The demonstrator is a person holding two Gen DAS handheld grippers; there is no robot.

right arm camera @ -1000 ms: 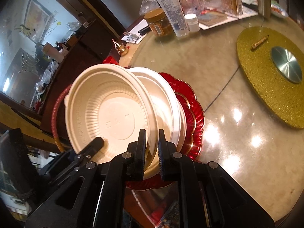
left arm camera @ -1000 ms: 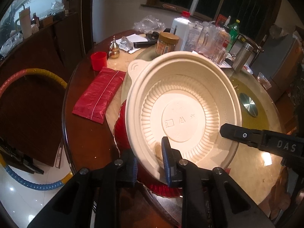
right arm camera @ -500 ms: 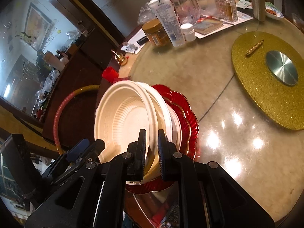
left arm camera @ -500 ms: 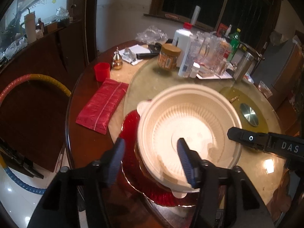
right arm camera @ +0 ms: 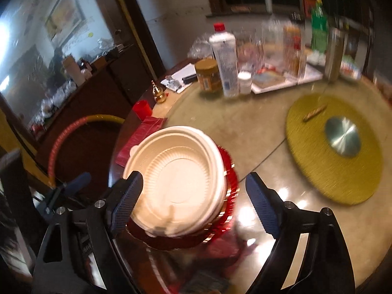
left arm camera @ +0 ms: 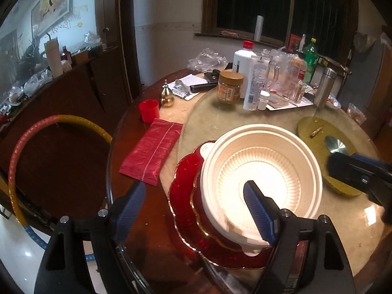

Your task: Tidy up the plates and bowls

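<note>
A stack of cream ribbed bowls (left arm camera: 262,174) sits nested on red scalloped plates (left arm camera: 186,196) near the table's front left edge. It also shows in the right wrist view as the cream bowls (right arm camera: 181,178) on the red plates (right arm camera: 227,169). My left gripper (left arm camera: 193,210) is open and empty, held just in front of and above the stack. My right gripper (right arm camera: 193,203) is open and empty, close above the bowls' near rim. The right gripper's tip shows at the right of the left wrist view (left arm camera: 355,174).
A red pouch (left arm camera: 152,154) and red cup (left arm camera: 149,110) lie left of the stack. Bottles and a jar (left arm camera: 230,87) crowd the far side. A gold turntable mat (right arm camera: 335,147) lies right. A hoop (left arm camera: 36,142) leans beside the table.
Both grippers have opened and let go of the top bowl, which now rests nested on the stack. Both have pulled back and up from it.
</note>
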